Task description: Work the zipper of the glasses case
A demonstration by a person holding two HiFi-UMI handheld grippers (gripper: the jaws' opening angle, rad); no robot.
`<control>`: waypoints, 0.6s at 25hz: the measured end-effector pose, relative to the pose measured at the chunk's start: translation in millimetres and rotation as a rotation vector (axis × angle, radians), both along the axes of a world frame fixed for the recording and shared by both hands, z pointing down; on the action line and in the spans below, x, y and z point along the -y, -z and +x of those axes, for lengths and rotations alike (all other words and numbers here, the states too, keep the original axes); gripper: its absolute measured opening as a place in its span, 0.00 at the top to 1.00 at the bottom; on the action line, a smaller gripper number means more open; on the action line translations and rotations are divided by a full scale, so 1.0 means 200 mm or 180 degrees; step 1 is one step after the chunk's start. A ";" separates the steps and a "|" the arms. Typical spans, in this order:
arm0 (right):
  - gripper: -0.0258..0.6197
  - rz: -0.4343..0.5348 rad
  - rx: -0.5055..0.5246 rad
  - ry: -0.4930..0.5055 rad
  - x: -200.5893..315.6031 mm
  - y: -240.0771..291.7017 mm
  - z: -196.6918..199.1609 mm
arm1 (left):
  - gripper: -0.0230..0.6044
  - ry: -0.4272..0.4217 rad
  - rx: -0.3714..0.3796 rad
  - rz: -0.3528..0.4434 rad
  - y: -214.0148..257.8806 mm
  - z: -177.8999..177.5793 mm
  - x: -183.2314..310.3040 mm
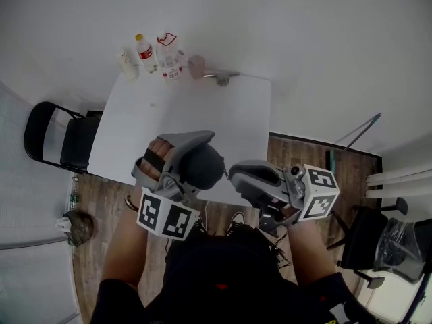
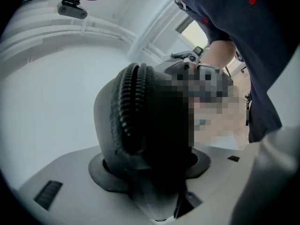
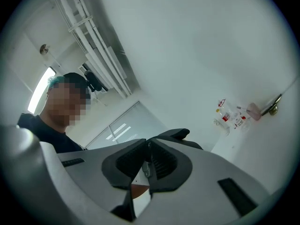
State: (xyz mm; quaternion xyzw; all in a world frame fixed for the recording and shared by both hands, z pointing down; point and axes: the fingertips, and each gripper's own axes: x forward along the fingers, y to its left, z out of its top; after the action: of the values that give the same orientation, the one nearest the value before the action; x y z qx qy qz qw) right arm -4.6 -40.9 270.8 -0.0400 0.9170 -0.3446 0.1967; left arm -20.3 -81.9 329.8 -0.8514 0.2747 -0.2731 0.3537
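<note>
In the head view a dark oval glasses case (image 1: 204,167) is held above the near edge of the white table (image 1: 202,113). My left gripper (image 1: 191,159) is shut on the case. In the left gripper view the case (image 2: 140,125) stands between the jaws with its zipper teeth (image 2: 125,111) running up its side. My right gripper (image 1: 235,175) meets the case from the right. In the right gripper view the right gripper (image 3: 148,146) has its pads closed on a small metal zipper pull (image 3: 147,168). A dark edge of the case (image 3: 176,134) shows just beyond the tips.
Several bottles (image 1: 154,54) stand at the table's far edge. A black chair (image 1: 59,139) is left of the table and another chair (image 1: 374,241) is at the right. Wooden floor (image 1: 94,208) lies below the grippers.
</note>
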 end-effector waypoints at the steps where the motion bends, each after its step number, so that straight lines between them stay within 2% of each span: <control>1: 0.89 -0.0016 0.0008 -0.0002 0.00 0.00 0.00 | 0.52 0.0009 0.0019 0.0007 -0.01 0.00 0.00; 4: 0.89 0.0011 -0.0015 -0.0062 0.02 -0.01 0.00 | 0.52 0.0035 -0.0012 0.0003 -0.01 0.00 0.02; 7: 0.88 0.0304 -0.0128 -0.0234 0.01 -0.02 0.02 | 0.52 0.0048 -0.0081 -0.0020 0.01 0.01 0.03; 9: 0.77 0.0692 -0.0358 -0.0439 0.00 -0.02 0.02 | 0.52 0.0044 -0.0106 -0.0028 0.02 0.01 0.03; 13: 0.77 0.1665 -0.1006 -0.1119 0.01 0.00 -0.01 | 0.52 0.0038 -0.0103 -0.0058 0.02 0.01 0.04; 15: 0.81 0.2009 -0.1247 -0.1299 0.00 0.01 -0.03 | 0.52 0.0024 -0.0093 -0.0084 0.01 0.02 0.05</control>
State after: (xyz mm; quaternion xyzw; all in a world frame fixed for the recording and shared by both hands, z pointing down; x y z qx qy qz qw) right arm -10.4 -41.4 269.4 -0.2233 0.9709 0.0132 0.0855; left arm -16.9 -90.9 327.2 -0.8588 0.2794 -0.2655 0.3374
